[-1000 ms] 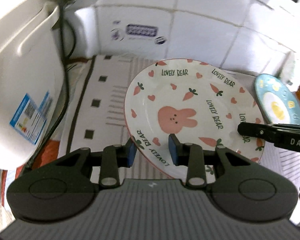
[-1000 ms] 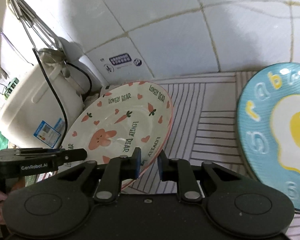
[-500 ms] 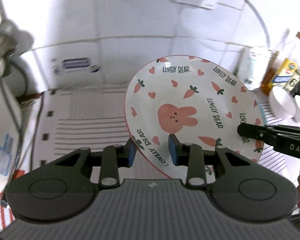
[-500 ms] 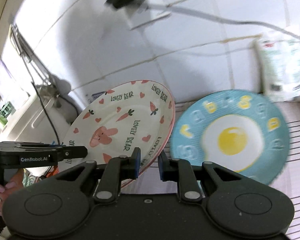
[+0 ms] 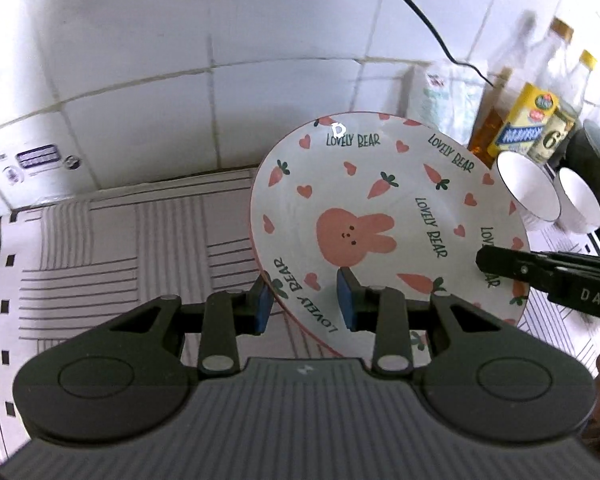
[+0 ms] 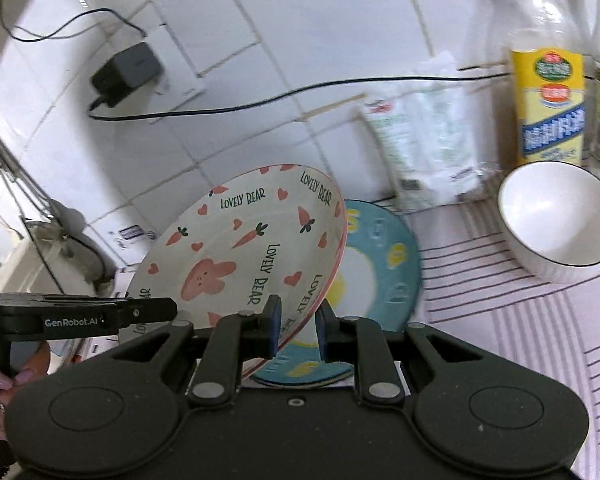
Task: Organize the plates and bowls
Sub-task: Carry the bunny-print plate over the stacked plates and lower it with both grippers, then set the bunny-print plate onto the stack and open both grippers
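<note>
White tiled wall behind a striped mat. Left gripper and right gripper each clamp the rabbit plate, tilted above the mat. Beyond the right gripper: blue egg plate, white bowl, bottles.

Left wrist view: camera sits behind left gripper, looks forward and down along fingers toward white tiled wall and far edge of striped counter mat; very near.

Right wrist view: camera behind right gripper, shallower tilt, faces same wall, more toward counter's right end.

Shared: round white rabbit-and-carrot "LOVELY BEAR" plate close up, white ceramic bowl with dark rim, yellow-labelled bottle; each view catches other gripper at its edge.
</note>
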`<state>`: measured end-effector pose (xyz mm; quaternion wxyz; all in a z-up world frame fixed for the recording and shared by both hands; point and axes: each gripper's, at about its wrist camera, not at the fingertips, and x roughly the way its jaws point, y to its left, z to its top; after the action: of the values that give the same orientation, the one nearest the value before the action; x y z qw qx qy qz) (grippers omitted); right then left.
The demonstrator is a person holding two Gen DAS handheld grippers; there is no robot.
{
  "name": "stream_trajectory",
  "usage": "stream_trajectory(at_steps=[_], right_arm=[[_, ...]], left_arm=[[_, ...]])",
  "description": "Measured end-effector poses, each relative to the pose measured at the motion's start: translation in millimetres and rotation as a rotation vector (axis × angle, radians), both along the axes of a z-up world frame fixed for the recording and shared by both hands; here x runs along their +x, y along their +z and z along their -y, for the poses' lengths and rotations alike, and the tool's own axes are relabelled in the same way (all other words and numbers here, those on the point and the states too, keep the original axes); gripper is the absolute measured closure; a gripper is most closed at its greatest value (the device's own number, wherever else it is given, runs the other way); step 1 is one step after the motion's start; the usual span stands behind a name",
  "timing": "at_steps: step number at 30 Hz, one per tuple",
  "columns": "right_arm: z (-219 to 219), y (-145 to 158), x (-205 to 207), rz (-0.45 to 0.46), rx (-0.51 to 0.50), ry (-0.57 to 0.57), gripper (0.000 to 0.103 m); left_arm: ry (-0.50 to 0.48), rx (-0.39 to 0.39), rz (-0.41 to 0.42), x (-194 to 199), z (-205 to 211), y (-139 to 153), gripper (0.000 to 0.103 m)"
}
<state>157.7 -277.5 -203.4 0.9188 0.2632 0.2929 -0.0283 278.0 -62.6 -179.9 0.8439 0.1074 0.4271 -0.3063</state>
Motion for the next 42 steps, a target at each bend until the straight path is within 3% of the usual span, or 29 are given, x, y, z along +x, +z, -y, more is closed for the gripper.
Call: stream_trajectory(at_steps=[7, 12, 26, 35, 42], right_arm=[[17.6, -18.0, 1.4, -0.049, 0.029, -0.019, 0.081], [17.2, -24.9, 12.7, -0.089, 0.016, -0.009, 0.081], [18.7, -30.2, 33.4, -0.171, -0.028, -0.007, 0.08], [1.9, -6.3, 60.1, -0.347, -0.196, 0.014, 0.074], [-15.5, -11.1, 70.1, -0.456, -0.273, -0.017, 0.066]], left_arm=[[0.008, 0.036, -0.058, 12.2, 16.0, -17.0, 0.071], [0.043, 0.041, -0.157, 29.2, 16.3, -28.5, 0.071], [0.04, 0.092, -0.212, 48.7, 33.8, -38.0, 0.07], [0.034, 0.099, -0.264, 53.6, 35.4, -38.2, 0.07], [-0.009, 0.155, -0.232, 45.7, 41.8, -40.1, 0.07]])
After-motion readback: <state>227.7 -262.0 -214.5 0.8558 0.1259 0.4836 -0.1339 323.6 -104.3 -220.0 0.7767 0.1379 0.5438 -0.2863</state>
